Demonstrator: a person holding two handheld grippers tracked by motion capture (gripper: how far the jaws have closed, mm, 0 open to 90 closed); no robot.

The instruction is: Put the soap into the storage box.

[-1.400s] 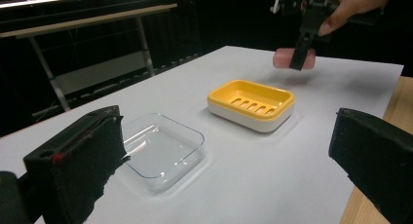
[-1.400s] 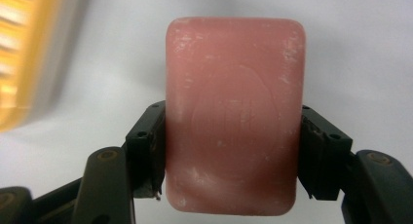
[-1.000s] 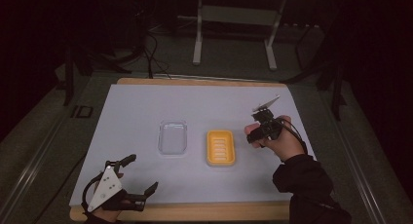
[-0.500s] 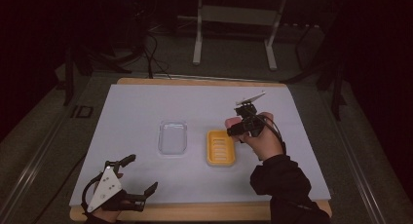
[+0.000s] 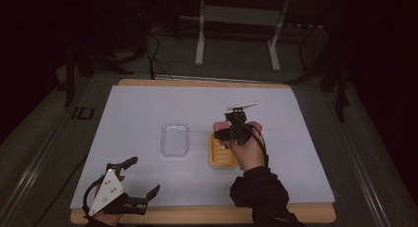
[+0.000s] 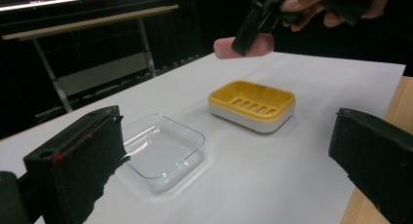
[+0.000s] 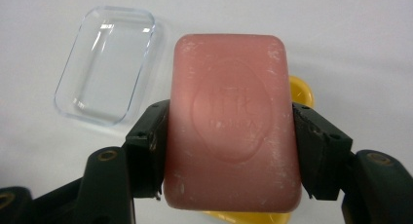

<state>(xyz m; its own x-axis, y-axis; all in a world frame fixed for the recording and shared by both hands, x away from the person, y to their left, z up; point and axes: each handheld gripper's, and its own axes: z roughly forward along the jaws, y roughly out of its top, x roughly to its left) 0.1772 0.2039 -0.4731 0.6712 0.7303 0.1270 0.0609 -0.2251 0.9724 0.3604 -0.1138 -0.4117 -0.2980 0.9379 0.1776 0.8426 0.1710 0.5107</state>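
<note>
A pink bar of soap [image 7: 231, 121] is clamped between the jaws of my right gripper [image 5: 223, 129]; it hangs in the air over the far end of the yellow soap dish [image 5: 223, 155]. In the left gripper view the soap [image 6: 246, 46] floats above the dish [image 6: 252, 105]. A clear plastic lid [image 5: 175, 138] lies flat to the left of the dish, also seen as the clear lid [image 7: 104, 63]. My left gripper [image 5: 134, 180] rests open near the table's front left edge, nothing between its jaws.
A pale sheet [image 5: 148, 108] covers the wooden table, whose edge [image 5: 197, 216] runs along the front. A metal stand [image 5: 236, 34] and cables stand on the dark floor behind the table.
My right gripper has carried the soap leftward from the table's right side to above the yellow dish. The left gripper has stayed put.
</note>
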